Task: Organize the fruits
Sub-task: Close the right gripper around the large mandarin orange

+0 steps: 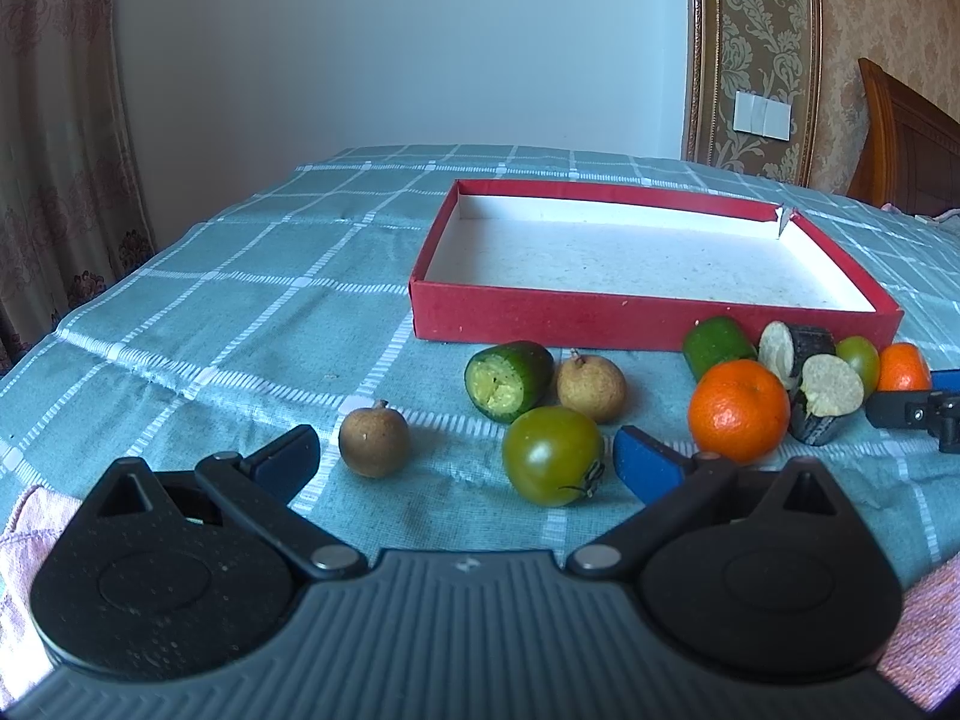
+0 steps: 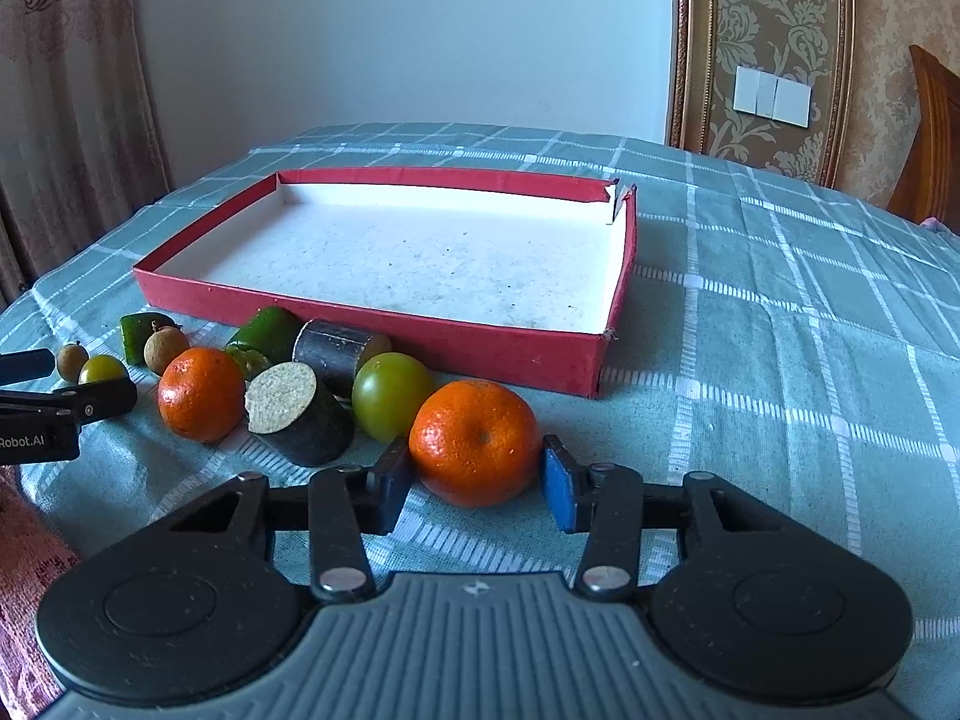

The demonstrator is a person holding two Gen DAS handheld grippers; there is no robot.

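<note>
- Left gripper (image 1: 465,459), lower centre of the left wrist view: jaws spread wide, holding nothing; a green tomato (image 1: 552,456) and a brown longan (image 1: 374,441) lie between the blue pads on the checked tablecloth (image 1: 210,300).
- Centre of that view: a cut cucumber piece (image 1: 509,381) touches a second longan (image 1: 591,387).
- Right gripper (image 2: 477,480), lower centre of the right wrist view: jaws part-open around a mandarin (image 2: 475,443); the pads sit at its sides, though firm contact cannot be judged.
- Left of centre there: a second mandarin (image 2: 201,394), two dark cut cylinders (image 2: 300,411), and another green tomato (image 2: 391,396), clustered together.
- Red shallow box (image 2: 384,333), middle of both views: white interior, with the fruit lying just in front of its near wall.
</note>
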